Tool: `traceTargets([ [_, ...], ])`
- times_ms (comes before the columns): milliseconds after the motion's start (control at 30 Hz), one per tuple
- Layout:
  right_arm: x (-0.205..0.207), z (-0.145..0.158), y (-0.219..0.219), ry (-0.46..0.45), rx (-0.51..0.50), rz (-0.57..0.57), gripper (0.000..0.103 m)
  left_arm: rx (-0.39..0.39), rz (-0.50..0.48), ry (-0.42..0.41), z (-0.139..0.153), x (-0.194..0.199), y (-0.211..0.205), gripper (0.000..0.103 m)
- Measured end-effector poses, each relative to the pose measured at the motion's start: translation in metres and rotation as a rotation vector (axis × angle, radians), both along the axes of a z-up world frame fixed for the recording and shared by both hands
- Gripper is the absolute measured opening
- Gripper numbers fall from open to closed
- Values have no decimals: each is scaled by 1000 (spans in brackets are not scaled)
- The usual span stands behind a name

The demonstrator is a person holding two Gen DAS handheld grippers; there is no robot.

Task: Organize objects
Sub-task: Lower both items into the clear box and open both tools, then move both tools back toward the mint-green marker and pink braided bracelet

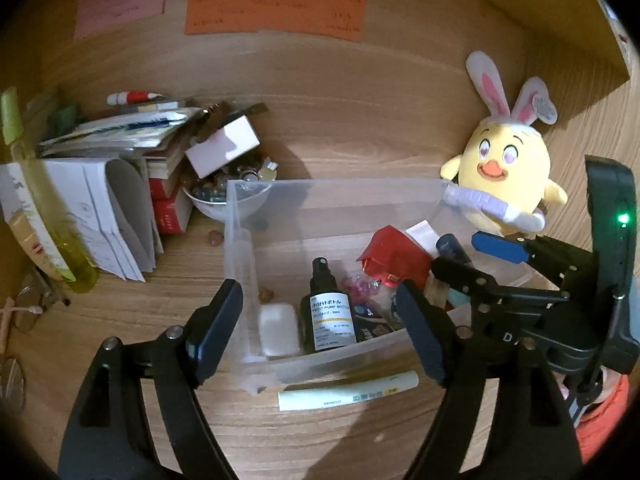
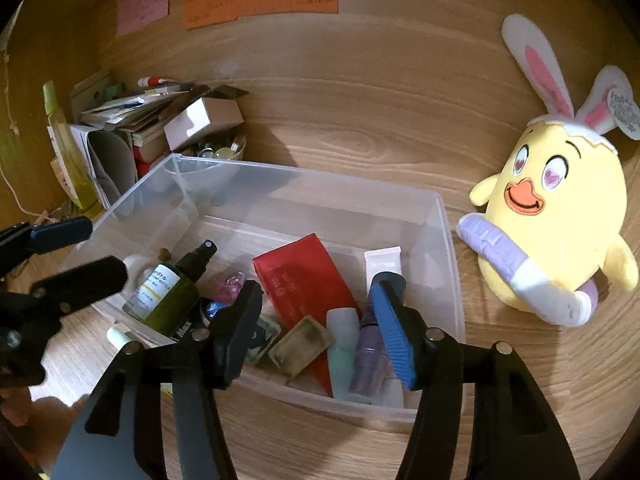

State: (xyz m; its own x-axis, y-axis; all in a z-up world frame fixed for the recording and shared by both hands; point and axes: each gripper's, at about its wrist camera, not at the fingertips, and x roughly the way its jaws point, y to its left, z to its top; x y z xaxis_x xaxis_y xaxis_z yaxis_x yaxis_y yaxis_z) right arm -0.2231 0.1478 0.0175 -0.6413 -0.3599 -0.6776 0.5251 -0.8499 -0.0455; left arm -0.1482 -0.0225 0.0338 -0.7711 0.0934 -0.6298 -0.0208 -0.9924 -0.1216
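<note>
Left gripper (image 1: 320, 320) and right gripper (image 2: 316, 328), jaws apart and empty, hover at the near wall of a clear plastic bin (image 2: 448, 240) holding a green pump bottle (image 2: 168, 292) and red packet (image 2: 308, 276). A pale green tube (image 1: 348, 394) lies outside on the desk, long axis along the bin's front, cap end rightward; judged next pickup, needing a crosswise pinch.

Dim, warm indoor light, yellowish throughout. Strong fisheye bending, black vignette at every corner. Soft shadow behind the clear plastic storage bin (image 2: 436, 216) on the wood-grain desk (image 2: 360, 128). Bright patch near the desk's front edge. Coloured paper notes (image 1: 276, 8) blurred, writing unreadable. Green LED glare at right, left wrist view.
</note>
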Motion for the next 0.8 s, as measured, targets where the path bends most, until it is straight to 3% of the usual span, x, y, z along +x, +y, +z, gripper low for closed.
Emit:
traceTargets([
  [200, 6, 6, -1, 15, 10, 0, 67, -22, 12, 10, 5, 14, -3, 88],
  [267, 10, 9, -2, 23, 12, -3, 75, -21, 10, 4, 5, 18, -6, 91],
  [433, 22, 19, -1, 38, -8, 22, 77, -8, 7, -13, 3, 32, -13, 94],
  [800, 58, 26, 10, 51, -18, 91, 82, -73, -19, -86, -25, 47, -12, 96],
])
